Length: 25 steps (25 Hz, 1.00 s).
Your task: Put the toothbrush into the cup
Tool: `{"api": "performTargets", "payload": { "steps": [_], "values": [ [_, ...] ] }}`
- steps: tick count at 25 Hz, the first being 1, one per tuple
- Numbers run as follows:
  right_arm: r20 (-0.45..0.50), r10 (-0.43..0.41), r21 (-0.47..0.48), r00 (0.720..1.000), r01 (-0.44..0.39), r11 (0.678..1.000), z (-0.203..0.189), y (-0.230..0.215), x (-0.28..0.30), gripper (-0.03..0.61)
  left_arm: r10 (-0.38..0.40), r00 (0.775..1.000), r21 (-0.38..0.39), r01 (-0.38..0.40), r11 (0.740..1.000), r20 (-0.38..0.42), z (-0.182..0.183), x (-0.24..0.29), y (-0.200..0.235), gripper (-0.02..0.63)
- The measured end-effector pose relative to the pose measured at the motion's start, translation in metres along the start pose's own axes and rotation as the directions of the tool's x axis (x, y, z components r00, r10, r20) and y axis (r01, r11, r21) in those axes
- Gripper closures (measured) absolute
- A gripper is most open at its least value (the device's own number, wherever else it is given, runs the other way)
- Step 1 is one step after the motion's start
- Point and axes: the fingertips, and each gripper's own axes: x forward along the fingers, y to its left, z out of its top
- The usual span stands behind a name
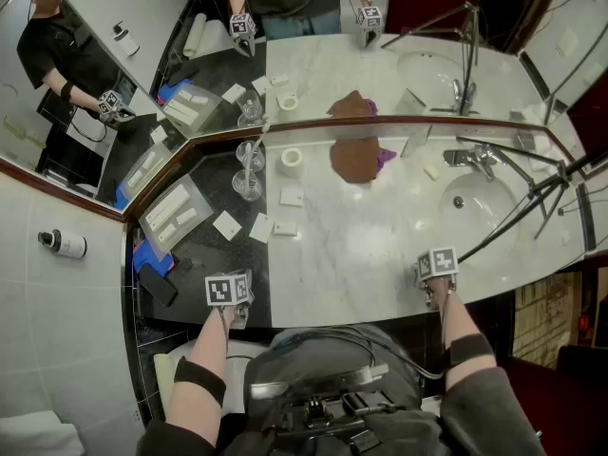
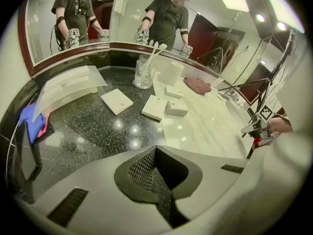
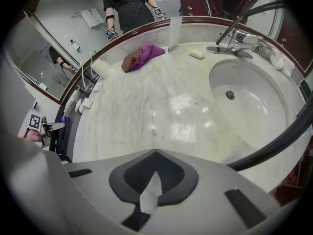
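A clear glass cup (image 1: 249,183) stands at the back of the counter, where black stone meets white marble. A white toothbrush (image 1: 253,152) stands upright inside it. In the left gripper view the cup (image 2: 143,77) sits far ahead and the toothbrush (image 2: 154,55) leans out of its rim. My left gripper (image 1: 232,298) hangs over the counter's near edge, shut and empty (image 2: 156,151). My right gripper (image 1: 435,274) is over the near marble edge by the basin, its jaws together (image 3: 155,153) with nothing held. Both are far from the cup.
Small white boxes (image 1: 227,224) and a clear packet (image 1: 176,215) lie on the black stone. A white roll (image 1: 292,161) and a brown and purple cloth (image 1: 354,158) are on the marble. The basin (image 1: 494,218), the faucet (image 1: 470,158) and tripod legs (image 1: 532,193) are at right.
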Motion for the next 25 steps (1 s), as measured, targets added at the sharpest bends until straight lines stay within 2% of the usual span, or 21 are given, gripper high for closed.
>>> {"api": "performTargets", "payload": {
  "steps": [3,6,9,11,13,15,18,20,22,25],
  "values": [
    [0.034,0.014,-0.019,0.999,-0.013,1.000,0.011,0.008,-0.003,0.558,0.000,0.999,0.031,-0.001,1.000,0.043,0.016,-0.005,-0.008,0.611],
    [0.126,0.014,-0.055,0.992,-0.007,0.998,0.041,0.030,-0.027,0.558,-0.017,0.992,0.052,0.011,0.999,0.121,0.042,-0.014,-0.019,0.611],
    [0.243,0.060,-0.128,0.968,-0.029,0.991,0.074,0.048,-0.044,0.558,-0.058,0.976,0.090,0.039,0.995,0.210,0.072,-0.026,-0.034,0.611],
    [0.332,0.103,-0.184,0.938,-0.043,0.982,0.098,0.067,-0.062,0.558,-0.069,0.957,0.111,0.039,0.993,0.281,0.093,-0.039,-0.042,0.611],
    [0.424,0.150,-0.252,0.893,-0.043,0.967,0.123,0.094,-0.088,0.558,-0.077,0.927,0.127,0.032,0.991,0.367,0.114,-0.058,-0.051,0.611],
    [0.511,0.202,-0.325,0.836,-0.030,0.945,0.146,0.123,-0.116,0.558,-0.094,0.883,0.171,0.016,0.985,0.459,0.136,-0.080,-0.064,0.611],
    [0.621,0.274,-0.397,0.734,-0.007,0.918,0.166,0.160,-0.153,0.557,-0.113,0.796,0.244,-0.045,0.969,0.594,0.163,-0.121,-0.084,0.611],
    [0.666,0.301,-0.435,0.683,0.028,0.900,0.170,0.179,-0.170,0.557,-0.131,0.744,0.264,-0.062,0.962,0.655,0.170,-0.140,-0.095,0.611],
    [0.683,0.310,-0.481,0.662,0.086,0.873,0.171,0.195,-0.180,0.557,-0.143,0.711,0.273,-0.072,0.959,0.689,0.173,-0.151,-0.102,0.611],
    [0.681,0.313,-0.539,0.662,0.163,0.826,0.169,0.210,-0.184,0.557,-0.157,0.695,0.283,-0.071,0.956,0.702,0.172,-0.158,-0.108,0.611]
  ]
}}
